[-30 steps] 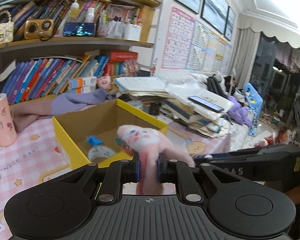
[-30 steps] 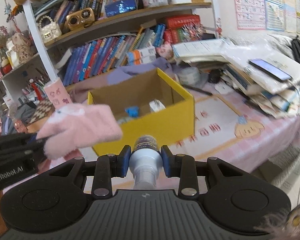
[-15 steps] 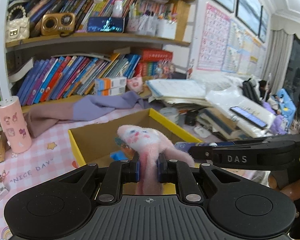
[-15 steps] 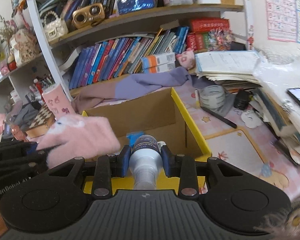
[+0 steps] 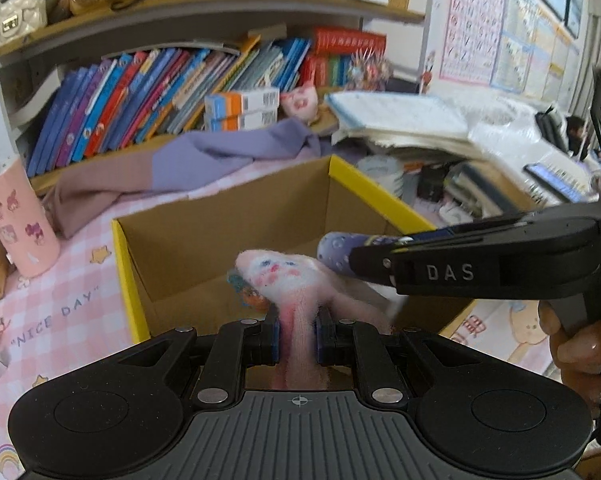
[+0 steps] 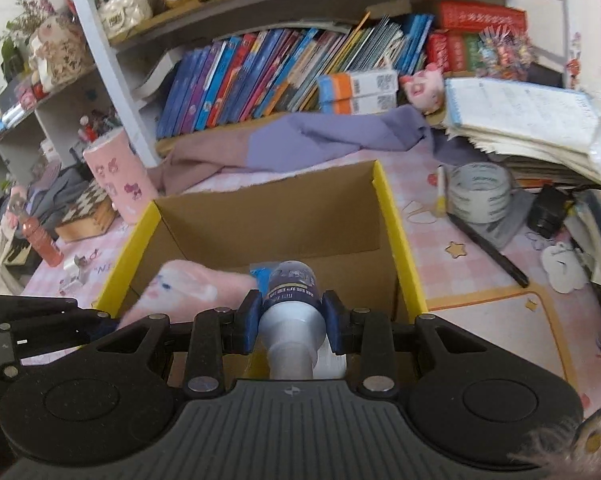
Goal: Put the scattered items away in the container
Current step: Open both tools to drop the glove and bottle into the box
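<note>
A yellow-rimmed cardboard box (image 5: 342, 172) (image 6: 392, 220) stands open on the pink checked tablecloth. My left gripper (image 5: 298, 334) is shut on a pink fluffy glove (image 5: 288, 276) with a drawn face, held over the box's near side. My right gripper (image 6: 292, 316) is shut on a small bottle (image 6: 292, 300) with a blue label, held over the box opening. The right gripper also shows in the left wrist view (image 5: 480, 268), with the bottle's tip (image 5: 334, 254). The glove shows in the right wrist view (image 6: 188, 288). Small items lie on the box floor, mostly hidden.
A pink tumbler (image 5: 16, 220) (image 6: 120, 176) stands left of the box. A purple and mauve cloth (image 6: 300, 144) lies behind it. Tape rolls (image 6: 480, 192), a pen (image 6: 488, 248) and stacked papers (image 6: 520, 120) lie right. Bookshelves (image 5: 160, 92) rise behind.
Both grippers have moved forward and lower toward the box with their loads; the glove and bottle now hang over the opening. The box appears much closer.
</note>
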A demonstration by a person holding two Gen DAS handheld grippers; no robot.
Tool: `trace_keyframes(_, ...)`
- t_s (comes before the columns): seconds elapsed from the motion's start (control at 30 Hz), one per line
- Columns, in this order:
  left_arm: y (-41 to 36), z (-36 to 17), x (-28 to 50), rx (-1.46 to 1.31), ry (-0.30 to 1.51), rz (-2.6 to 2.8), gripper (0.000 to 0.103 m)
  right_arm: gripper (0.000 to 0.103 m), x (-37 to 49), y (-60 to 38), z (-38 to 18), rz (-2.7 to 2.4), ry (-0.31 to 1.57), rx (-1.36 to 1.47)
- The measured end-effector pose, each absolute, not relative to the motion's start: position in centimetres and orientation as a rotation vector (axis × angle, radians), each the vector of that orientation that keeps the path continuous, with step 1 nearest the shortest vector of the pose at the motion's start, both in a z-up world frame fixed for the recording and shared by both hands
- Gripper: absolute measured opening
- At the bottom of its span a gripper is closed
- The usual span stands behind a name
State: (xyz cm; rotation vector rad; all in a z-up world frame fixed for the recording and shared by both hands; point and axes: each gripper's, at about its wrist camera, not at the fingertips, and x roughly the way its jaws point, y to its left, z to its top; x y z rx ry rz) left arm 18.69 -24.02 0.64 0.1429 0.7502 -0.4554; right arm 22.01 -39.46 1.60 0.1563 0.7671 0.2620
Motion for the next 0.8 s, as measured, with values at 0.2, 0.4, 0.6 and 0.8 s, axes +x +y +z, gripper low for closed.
trace_keyframes(0.2, -24.3, -0.3, 19.6, 0.136, 0.791, -0.415, 0.014, 0.031, 23.8, -39.5, 0.0, 0.286, 0.826, 0.158)
trace_keyframes(0.4, -24.4, -0.8, 20.0, 0.153, 0.832, -0.369, 0.037, 0.032, 24.1, -39.5, -0.4, 0.296, 0.841, 0.158)
trace_keyframes(0.6, -24.2, 0.5, 18.8, 0.184, 0.742, -0.328, 0.087, 0.059, 23.0, -39.3, 0.9, 0.284, 0.772, 0.147)
trace_keyframes(0.8, -23.7, 1.7, 16.9, 0.197, 0.671, -0.318, 0.088, 0.059, 21.3, -39.1, 2.1, 0.263, 0.725, 0.158)
